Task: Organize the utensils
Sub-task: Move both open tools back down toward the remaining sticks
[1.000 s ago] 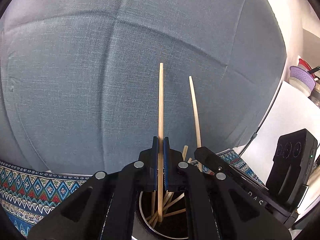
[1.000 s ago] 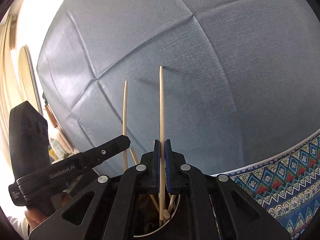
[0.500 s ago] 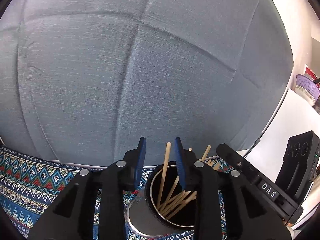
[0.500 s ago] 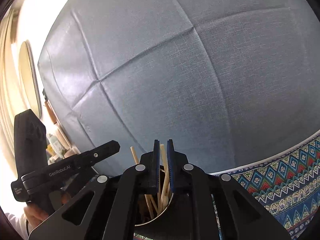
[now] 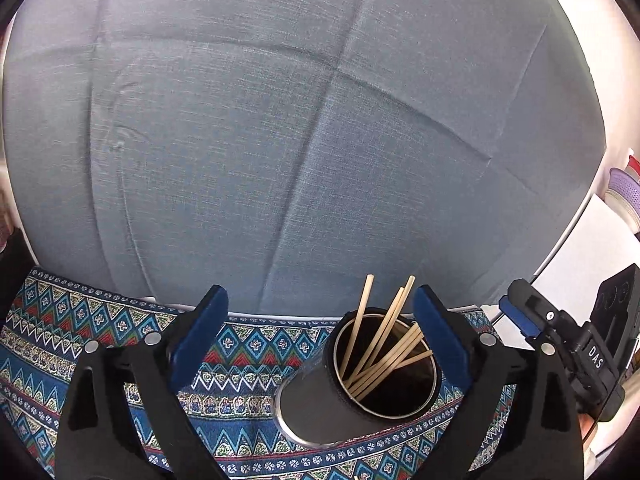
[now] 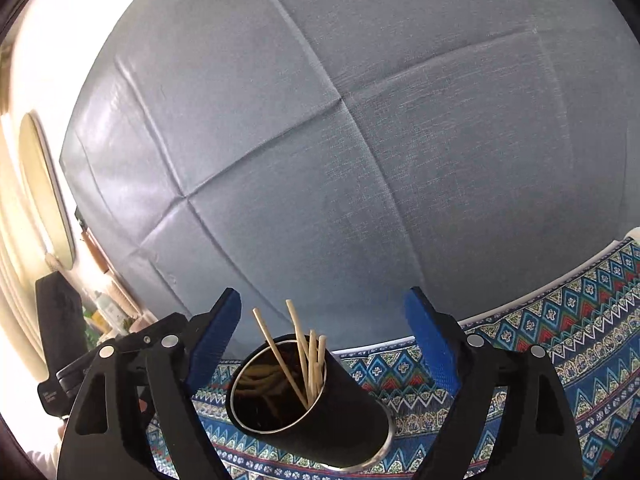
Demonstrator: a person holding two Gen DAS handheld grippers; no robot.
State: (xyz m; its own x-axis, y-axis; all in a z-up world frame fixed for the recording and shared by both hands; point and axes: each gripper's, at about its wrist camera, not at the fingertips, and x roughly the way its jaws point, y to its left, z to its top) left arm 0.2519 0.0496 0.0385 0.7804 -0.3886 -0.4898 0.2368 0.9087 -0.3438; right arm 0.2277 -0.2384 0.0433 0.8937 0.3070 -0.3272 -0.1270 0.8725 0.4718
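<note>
Left tool: my left tool (image 5: pixel 320 344) has its blue-padded jaws spread wide with nothing between the pads; its right pad sits just beside the cup's rim at about 3 o'clock of it

Right tool: my right tool (image 6: pixel 326 340) is likewise gaping wide and holds nothing; the cup sits low between its two arms, nearer the left one

Cup: the dark cylindrical metal cup with a silvery rim (image 5: pixel 352 404) stands on the cloth; in my left view it is at 5 o'clock of the frame, in my right view (image 6: pixel 340 416) at 6 o'clock

Sticks: the bundle of thin pale wooden chopsticks (image 5: pixel 384 352) is inside the cup, leaning and fanned, tips poking above the rim toward 12 and 1 o'clock; from my right camera the bundle (image 6: pixel 308 356) rests against the cup's right wall, one stick slanting out toward 11 o'clock

Cloth: the blue patterned cloth with zigzag and diamond bands (image 5: pixel 120 332) covers the desk under the cup; in my right view it (image 6: pixel 580 344) runs off toward 3 o'clock

Backdrop: a large grey-blue fabric panel with crossing seams (image 5: pixel 280 140) fills everything behind the desk in both views

Other tool seen: from my left camera I see the right tool's body (image 5: pixel 560 340) at 4 o'clock, apart from the cup
</note>
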